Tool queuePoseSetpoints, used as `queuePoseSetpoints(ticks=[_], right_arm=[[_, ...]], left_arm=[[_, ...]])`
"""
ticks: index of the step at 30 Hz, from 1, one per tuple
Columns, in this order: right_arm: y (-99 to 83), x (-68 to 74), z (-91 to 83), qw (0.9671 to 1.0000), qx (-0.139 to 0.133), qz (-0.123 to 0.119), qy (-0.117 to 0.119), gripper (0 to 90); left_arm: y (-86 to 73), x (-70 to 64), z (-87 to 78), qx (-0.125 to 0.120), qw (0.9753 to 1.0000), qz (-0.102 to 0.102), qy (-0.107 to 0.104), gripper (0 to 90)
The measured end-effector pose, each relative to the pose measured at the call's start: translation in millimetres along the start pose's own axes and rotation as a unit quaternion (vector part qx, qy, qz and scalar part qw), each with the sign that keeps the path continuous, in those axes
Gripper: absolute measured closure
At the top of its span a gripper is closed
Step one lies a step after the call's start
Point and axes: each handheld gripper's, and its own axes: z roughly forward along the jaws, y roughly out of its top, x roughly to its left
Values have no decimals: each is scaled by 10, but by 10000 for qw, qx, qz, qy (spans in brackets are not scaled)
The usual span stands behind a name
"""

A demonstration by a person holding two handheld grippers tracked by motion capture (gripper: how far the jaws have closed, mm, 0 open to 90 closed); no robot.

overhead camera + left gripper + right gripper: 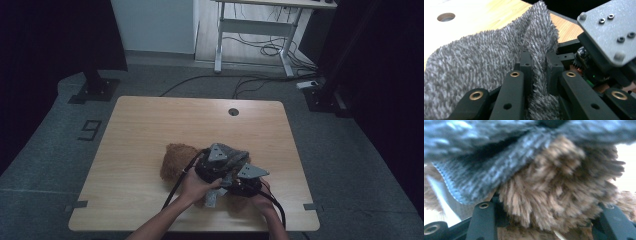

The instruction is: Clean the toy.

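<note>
Pinching a fold of grey cloth (499,62) in the left gripper (539,67), straddling the brown plush (554,192) with the right gripper (544,220) wide, mid-table: both soft, light, limp, best taken by a bunched edge.

I see wooden table (140,150) with round hole (233,111) | white desk frame (255,30) behind | cables (260,50) on floor | floor mark "9" (90,130)
</note>
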Motion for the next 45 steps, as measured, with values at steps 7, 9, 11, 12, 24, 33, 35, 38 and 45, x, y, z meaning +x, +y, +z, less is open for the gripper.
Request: queuePoseSetpoints(ticks=[7, 9, 11, 12, 24, 33, 35, 38, 45], right_arm=[[-3, -10, -6, 10000, -25, -5, 51, 448], [-6, -11, -9, 10000, -28, -4, 51, 450], [-11, -17, -14, 10000, -35, -5, 55, 450], [-14, -21, -15, 10000, -43, -5, 64, 450], [-20, -27, -16, 9999, -71, -2, 123, 450], [-24, -21, -10, 9999, -74, 16, 138, 450], [-28, -25, -9, 9999, -81, 29, 146, 450], [-31, -34, -6, 9998, -81, 52, 168, 450], [-40, -37, -5, 9998, -84, 85, 172, 451]], left_arm=[[-150, 196, -257, -87, 9995, -150, 267, 791], [-194, 260, -345, -124, 9987, -136, 474, 793], [-241, 378, -426, -122, 9980, -239, 579, 793], [-270, 448, -468, -133, 9974, -319, 639, 793], [-471, 962, -950, -414, 9890, -865, 1124, 792], [-692, 1215, -1020, -140, 9818, -1071, 1562, 796], [-766, 1274, -1007, -23, 9802, -1154, 1609, 798], [-902, 1282, -941, 204, 9777, -1128, 1760, 803], [-1134, 1351, -863, 578, 9757, -1275, 1685, 806]])
